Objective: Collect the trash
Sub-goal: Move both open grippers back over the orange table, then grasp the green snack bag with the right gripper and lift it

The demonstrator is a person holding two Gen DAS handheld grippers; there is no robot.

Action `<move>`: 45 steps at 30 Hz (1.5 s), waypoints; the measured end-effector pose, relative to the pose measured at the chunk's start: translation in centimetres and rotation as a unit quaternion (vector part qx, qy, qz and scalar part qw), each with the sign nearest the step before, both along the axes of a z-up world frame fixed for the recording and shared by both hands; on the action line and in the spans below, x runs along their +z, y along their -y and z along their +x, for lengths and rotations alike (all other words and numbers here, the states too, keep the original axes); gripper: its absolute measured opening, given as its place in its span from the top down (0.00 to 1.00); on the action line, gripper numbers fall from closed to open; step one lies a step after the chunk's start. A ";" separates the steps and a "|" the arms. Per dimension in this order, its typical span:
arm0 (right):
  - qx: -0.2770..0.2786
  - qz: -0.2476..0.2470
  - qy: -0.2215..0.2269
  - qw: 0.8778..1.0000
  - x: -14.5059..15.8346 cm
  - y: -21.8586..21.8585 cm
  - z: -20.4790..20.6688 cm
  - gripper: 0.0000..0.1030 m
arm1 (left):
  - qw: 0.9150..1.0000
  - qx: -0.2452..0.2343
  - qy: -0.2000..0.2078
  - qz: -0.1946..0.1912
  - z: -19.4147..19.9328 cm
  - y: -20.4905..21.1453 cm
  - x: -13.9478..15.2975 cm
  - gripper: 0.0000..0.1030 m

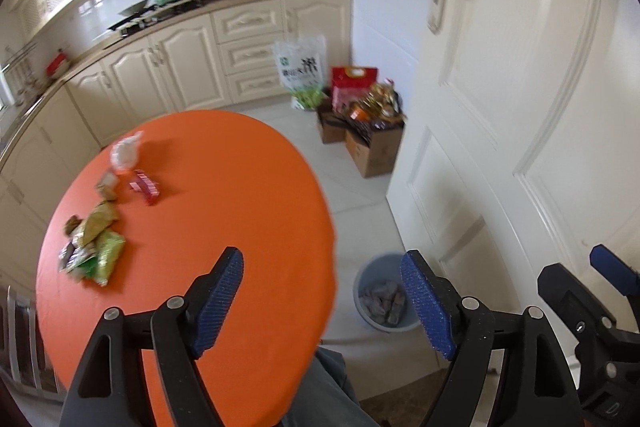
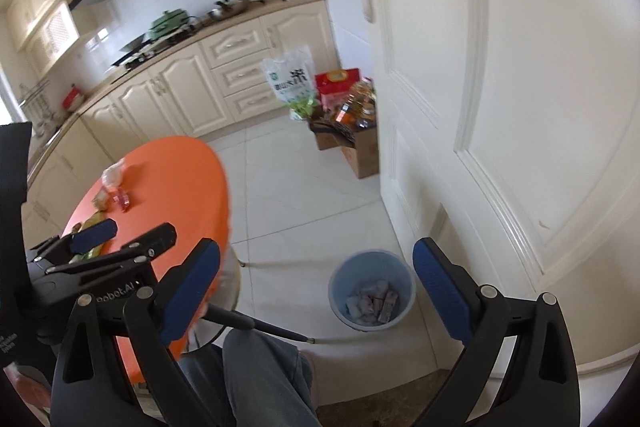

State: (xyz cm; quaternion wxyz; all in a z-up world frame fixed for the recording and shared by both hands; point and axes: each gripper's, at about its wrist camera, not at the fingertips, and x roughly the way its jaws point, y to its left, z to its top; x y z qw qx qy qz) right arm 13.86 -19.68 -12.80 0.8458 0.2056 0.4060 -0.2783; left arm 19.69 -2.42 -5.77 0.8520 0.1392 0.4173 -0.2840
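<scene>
Trash (image 1: 94,247) left on orange tabletop (image 1: 224,187), well apart from bin (image 2: 370,289); both hand-held grippers (image 1: 322,303) (image 2: 316,291) wide, empty. Risk: crinkly wrappers slipping, dropping onto floor mid-carry.

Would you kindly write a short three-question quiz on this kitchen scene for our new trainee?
1. True or false: the left tool and the right tool each hold a piece of trash.
2. Where does the blue bin stand? A) on the orange table B) on the floor beside the table, near the white door C) on the counter
3. Fill in: wrappers not yet collected lie on the ______.

Key: 1. False, both stand open with nothing between the pads. 2. B. 3. Orange table.
</scene>
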 end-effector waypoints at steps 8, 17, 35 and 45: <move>0.070 -0.014 0.018 0.997 1.6 -4.7 4.1 0.00 | 0.996 0.079 0.031 -0.024 -1.4 -8.6 2.8 0.15; 0.159 0.003 0.009 0.987 0.4 -10.4 11.2 0.00 | 0.981 0.189 0.034 -0.024 -0.2 -17.9 3.7 0.13; 0.304 0.102 -0.082 0.943 -9.6 -22.6 28.0 0.00 | 0.932 0.360 -0.044 -0.001 10.5 -30.5 0.7 0.13; 0.297 0.152 -0.147 0.931 -15.8 -24.7 33.5 0.34 | 0.929 0.358 -0.097 0.002 16.5 -33.1 -3.4 0.13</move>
